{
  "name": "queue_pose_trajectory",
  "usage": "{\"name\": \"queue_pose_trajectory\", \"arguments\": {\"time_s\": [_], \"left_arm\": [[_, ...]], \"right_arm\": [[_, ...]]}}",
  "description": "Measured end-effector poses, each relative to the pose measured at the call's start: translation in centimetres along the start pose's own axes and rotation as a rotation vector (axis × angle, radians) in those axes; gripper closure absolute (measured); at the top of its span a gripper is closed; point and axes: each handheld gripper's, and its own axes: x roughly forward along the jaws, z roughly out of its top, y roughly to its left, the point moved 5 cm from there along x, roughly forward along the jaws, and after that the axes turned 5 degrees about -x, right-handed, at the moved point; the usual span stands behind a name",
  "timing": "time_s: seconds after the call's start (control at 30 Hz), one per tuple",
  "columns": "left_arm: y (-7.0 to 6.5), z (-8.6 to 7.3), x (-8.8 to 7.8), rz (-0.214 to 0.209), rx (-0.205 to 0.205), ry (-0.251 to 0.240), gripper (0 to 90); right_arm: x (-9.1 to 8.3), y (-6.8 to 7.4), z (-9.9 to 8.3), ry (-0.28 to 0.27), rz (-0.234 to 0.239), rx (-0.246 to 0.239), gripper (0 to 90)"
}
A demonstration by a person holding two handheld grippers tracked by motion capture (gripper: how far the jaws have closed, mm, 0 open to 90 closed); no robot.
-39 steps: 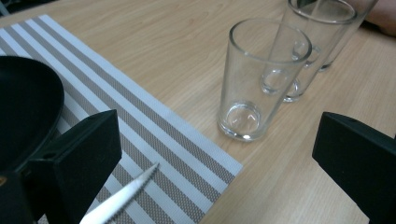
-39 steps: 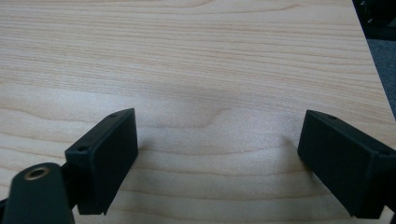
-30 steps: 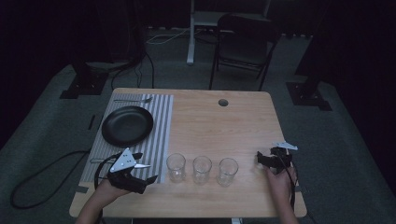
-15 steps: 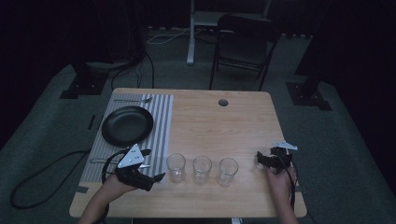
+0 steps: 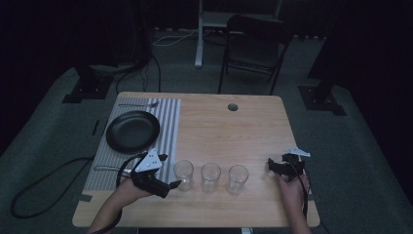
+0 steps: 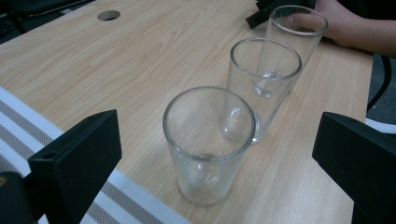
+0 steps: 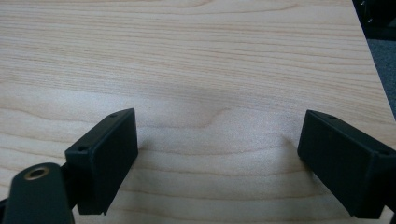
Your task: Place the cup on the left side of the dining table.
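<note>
Since the earlier frame, the left claw (image 5: pixel 176 184) has advanced from beside the striped mat (image 5: pixel 168 122) to the nearest glass (image 6: pixel 208 144), its jaws spread wide on either side without contact. That glass stands upright at the desk (image 5: pixel 234 131) front edge, at 9 o'clock in a row of three. Clear, thin-walled and smooth, it is probably light, rigid, slippery and breakable. Grip the wall at mid-height with moderate force. The right claw (image 7: pixel 217 149) rests spread and empty at 3 o'clock.
</note>
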Motion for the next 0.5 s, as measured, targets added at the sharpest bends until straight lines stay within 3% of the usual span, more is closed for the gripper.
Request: {"name": "queue_pose_trajectory", "arguments": {"time_s": [0.5], "left_arm": [[-0.9, 1.4, 2.1, -0.048, 0.03, 0.02, 1.7]], "right_arm": [[0.0, 0.0, 0.0, 0.0, 0.0, 0.0, 11.7]]}}
